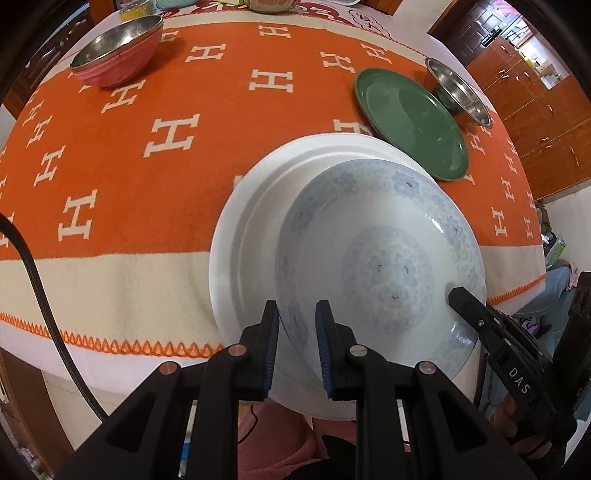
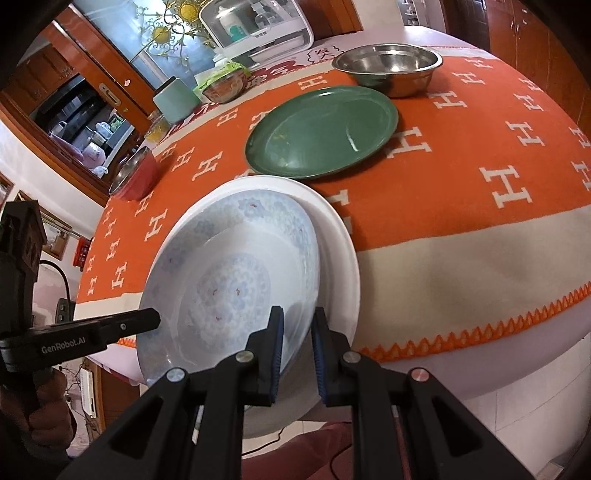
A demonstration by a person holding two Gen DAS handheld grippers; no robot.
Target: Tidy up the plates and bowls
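On right claw (image 1: 452, 295): "DAS" lettering.

Orange blanket (image 2: 461, 155) with white H pattern, cream border, zigzag orange stitching, spread over table. At 11 o'clock in right wrist view: white appliance (image 2: 258, 26), teal container (image 2: 176, 99), wooden cabinet (image 2: 74, 110). Wooden cupboards (image 1: 535, 110) at 2 o'clock, left wrist view.

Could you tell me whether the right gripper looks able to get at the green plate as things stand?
Probably not right away. The right gripper has its jaws around the rim of the patterned plate, which it would need to release first. Beyond that, the green plate lies uncovered on the tablecloth.
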